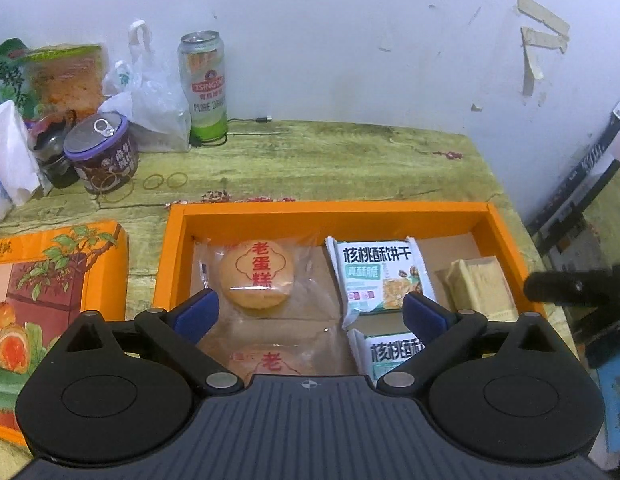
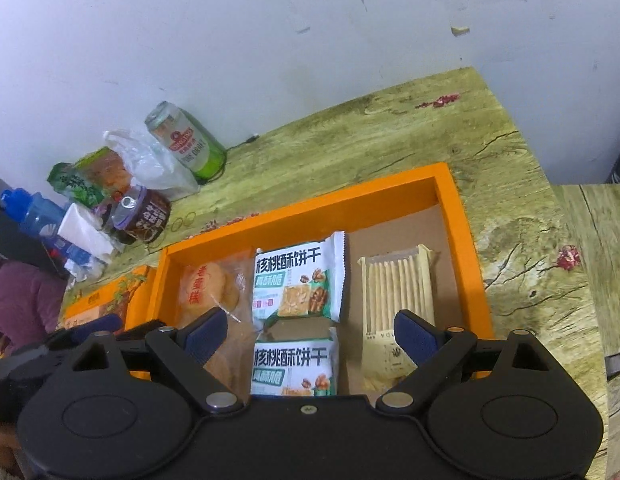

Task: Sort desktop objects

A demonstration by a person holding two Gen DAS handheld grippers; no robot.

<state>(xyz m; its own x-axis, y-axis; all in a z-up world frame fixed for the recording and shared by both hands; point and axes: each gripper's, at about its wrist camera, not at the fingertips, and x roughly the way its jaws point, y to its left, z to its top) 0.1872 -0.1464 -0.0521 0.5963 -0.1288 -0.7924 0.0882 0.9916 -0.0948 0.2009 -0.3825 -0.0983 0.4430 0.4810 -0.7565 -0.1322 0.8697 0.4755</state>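
Snacks are lying sorted in columns inside an orange box [image 1: 171, 256] that is sitting on the green wood-grain counter [image 1: 350, 160]. On its left side two clear-wrapped round cakes are resting one behind the other, the far cake [image 1: 257, 277] showing red characters and the near cake [image 1: 269, 360] partly hiding under the tool body. In the middle column two white-and-green biscuit packs are lying in a row, the far pack [image 1: 380, 276] flat and the near pack [image 2: 295, 364] just behind it toward the camera. At the right a pale yellow cracker sleeve [image 2: 396, 300] is lying lengthwise, apart from the box's right wall. The left tool [image 1: 310, 310] is hovering over the box with its blue-padded fingers spread wide, gripping nothing; one pad is sitting over the cake column and the other over the biscuit packs. The right tool [image 2: 312, 330] is likewise spread and empty, with the near biscuit pack showing between its pads (whether the pads are touching anything cannot be told). Beside the box on the left, the printed orange lid [image 1: 53, 280] is lying flat. Toward the wall a green beer can [image 1: 203, 84] is standing upright, with a white plastic bag [image 1: 149, 96] just beside it, a purple-lidded tin [image 1: 99, 156] nearer, and rubber bands [image 1: 165, 181] lying loose on the counter.
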